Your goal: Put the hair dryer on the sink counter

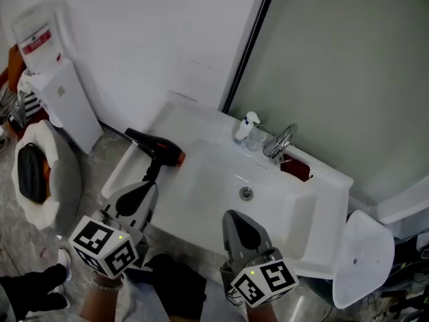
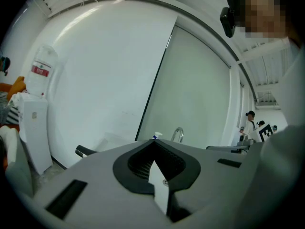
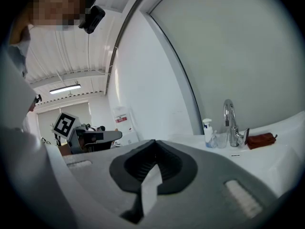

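The black hair dryer with orange nozzle [image 1: 159,149] lies on the white sink table [image 1: 201,123] beside the basin [image 1: 247,193], so the task looks done. Both the left hand-held gripper [image 1: 142,192] and the right hand-held gripper [image 1: 240,228] are pressed together, empty.

No word, brand or number can be read anywhere. A red label [image 1: 35,43] with pale print sits on the big bottle [image 1: 40,25] atop the white water dispenser [image 1: 66,106], but the print is too small to make out. Black-and-white square markers, which are patterns and not letters, cover the left cube [image 1: 104,247] on the left gripper [image 1: 147,188] and the right cube [image 1: 265,282] on the right gripper [image 1: 236,216]. A tiny dark sticker [image 3: 236,155] lies on the sink [image 1: 201,180] by the tap [image 3: 229,120], and it is unreadable.
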A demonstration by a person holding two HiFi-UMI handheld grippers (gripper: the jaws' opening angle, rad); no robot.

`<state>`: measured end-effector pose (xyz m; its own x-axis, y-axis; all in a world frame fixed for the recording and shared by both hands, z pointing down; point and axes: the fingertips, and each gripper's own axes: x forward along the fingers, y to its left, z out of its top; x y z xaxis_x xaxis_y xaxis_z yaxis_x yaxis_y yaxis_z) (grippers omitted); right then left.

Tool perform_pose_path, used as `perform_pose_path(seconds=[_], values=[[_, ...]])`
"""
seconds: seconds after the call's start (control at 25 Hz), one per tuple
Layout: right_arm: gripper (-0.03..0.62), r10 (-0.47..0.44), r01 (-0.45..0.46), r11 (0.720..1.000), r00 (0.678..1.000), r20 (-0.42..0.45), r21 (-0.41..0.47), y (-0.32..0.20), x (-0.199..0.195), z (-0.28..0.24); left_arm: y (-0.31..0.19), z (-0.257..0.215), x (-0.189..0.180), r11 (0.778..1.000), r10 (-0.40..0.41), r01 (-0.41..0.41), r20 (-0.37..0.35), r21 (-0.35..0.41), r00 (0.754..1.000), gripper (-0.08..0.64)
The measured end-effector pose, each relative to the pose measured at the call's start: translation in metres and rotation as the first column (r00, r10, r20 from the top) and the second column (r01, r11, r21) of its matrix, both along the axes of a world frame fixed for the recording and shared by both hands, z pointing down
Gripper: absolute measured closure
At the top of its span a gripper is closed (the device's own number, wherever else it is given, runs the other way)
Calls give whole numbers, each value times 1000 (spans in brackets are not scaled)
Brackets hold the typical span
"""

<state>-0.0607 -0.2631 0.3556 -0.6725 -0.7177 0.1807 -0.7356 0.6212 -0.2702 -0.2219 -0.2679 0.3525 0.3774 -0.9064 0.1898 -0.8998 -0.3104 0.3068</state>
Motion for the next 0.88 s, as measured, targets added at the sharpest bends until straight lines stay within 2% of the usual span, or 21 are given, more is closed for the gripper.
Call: perform_pose_path(seconds=[0.32,0.4,0.6,0.88], values=[[595,-37,37,999,999,20,-12,15,23,5,25,-8,56,998,55,-58,121,25,991,555],[594,-27,28,1000,999,31,-14,17,30,4,28,-10,69,997,74,-78,133,24,988,554],[595,-5,5,1000,999,38,-15,28,36,3,37,-17,89,991,126,-130,117,28,985,554],[594,56,-56,998,998,24,-16,40,36,3,42,-22,82,984,171,-172,37,34,985,554]])
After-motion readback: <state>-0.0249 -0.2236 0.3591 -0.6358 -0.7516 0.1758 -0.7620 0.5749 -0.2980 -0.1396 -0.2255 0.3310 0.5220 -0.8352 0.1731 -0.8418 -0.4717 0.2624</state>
